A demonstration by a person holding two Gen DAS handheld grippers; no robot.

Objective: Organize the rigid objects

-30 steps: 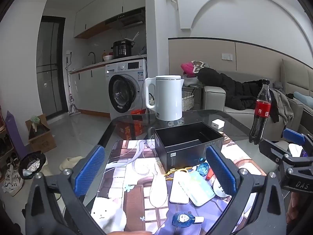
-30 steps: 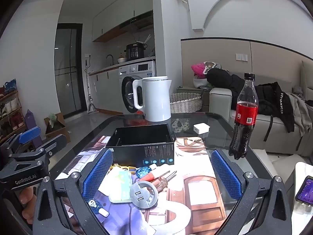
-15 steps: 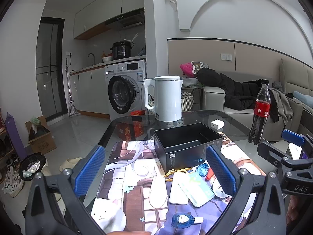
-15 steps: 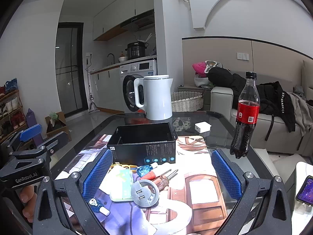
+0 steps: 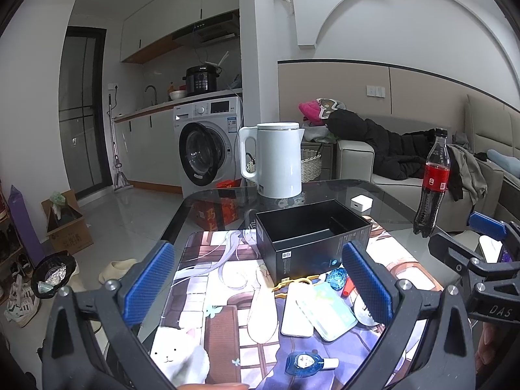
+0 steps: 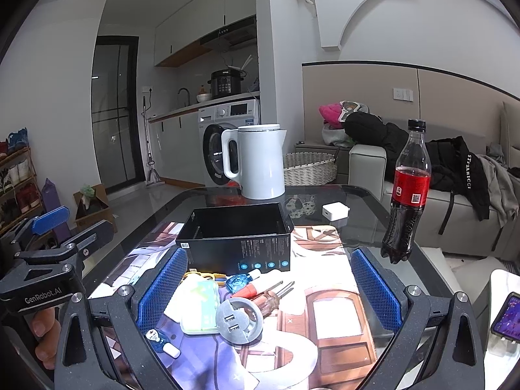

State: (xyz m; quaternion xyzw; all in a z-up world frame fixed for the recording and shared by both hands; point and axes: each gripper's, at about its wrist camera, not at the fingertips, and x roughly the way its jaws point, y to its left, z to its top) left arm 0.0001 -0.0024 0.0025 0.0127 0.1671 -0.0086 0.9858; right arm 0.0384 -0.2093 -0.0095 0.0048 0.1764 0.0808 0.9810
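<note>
**Both grippers open, nothing picked yet – go for the pile in front of the box**

Your left gripper (image 5: 258,281) and right gripper (image 6: 268,287) both hang above the mat w/ jaws spread wide and empty. The black box (image 6: 235,235) sits open-topped dead ahead of both, just past the fingertips; looks like the bin for the small stuff, though that's my guess.

The clutter lies between box and grippers: round USB hub (image 6: 239,320) below the right gripper's centre, clear-handled screwdriver (image 6: 276,295) just right of it, pale green case (image 6: 201,308) to the left and partly under the hub. Blue gem-shaped bit (image 6: 239,281) and a red-and-white tube (image 6: 256,284) sit right against the box's near wall. Small blue bottle (image 5: 302,362) lies alone, nearest to you, low btwn the left fingers.

Tips:
- Take the hub first w/ the right; it overlaps the case.
- Come down vertical, pinch across the narrow side.
- The bottle is the easy pick for the left.

Watch out: grippers are close side by side, so move one at a time. Cola bottle (image 6: 406,195) stands far right of the right gripper, kettle (image 6: 260,162) behind the box – both tippable; keep lifts low and short.
</note>
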